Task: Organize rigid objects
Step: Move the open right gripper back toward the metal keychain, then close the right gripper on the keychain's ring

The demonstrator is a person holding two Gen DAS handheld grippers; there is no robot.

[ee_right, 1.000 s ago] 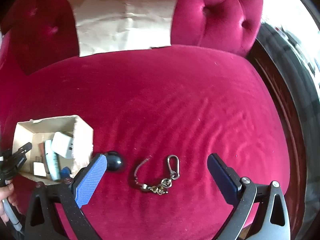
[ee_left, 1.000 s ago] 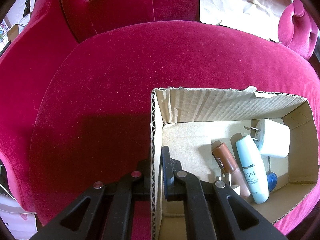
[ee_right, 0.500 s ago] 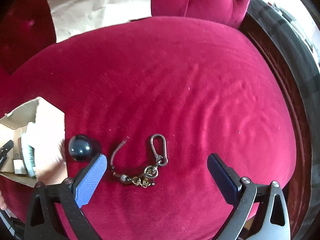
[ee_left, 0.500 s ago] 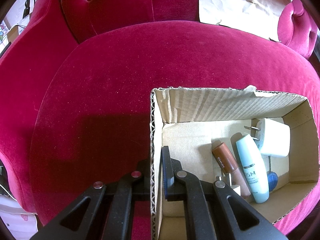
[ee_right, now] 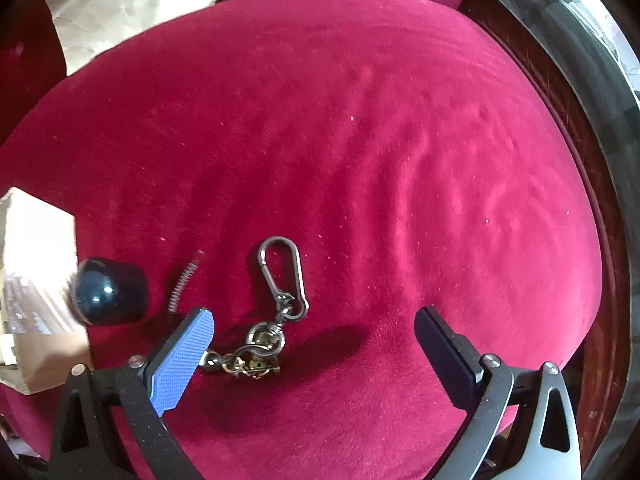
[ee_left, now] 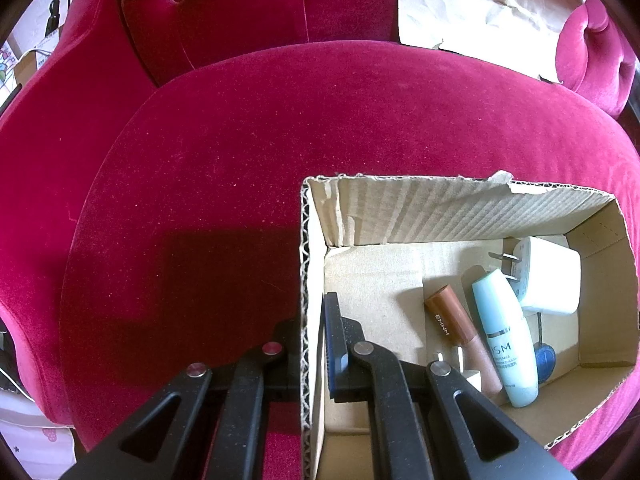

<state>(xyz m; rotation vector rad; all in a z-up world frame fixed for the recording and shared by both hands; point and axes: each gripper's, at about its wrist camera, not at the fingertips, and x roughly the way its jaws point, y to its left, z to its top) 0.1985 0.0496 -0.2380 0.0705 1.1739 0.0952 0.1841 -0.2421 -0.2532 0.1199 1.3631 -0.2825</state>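
My left gripper is shut on the left wall of an open cardboard box that sits on a red velvet seat. Inside the box lie a brown tube, a pale blue bottle, a white plug adapter and a small blue item. In the right wrist view a metal carabiner keychain with a chain and a thin spring lies on the cushion. My right gripper hangs open just above it, the blue left pad near the chain. A dark blue round cap rests beside the box.
A sheet of crumpled brown paper leans on the tufted backrest. The cushion's dark wooden rim curves along the right side. Bare velvet stretches beyond the keychain.
My right gripper has come down and closer to the keychain, which now looks larger and sits between the fingers. The left gripper and box have not moved.
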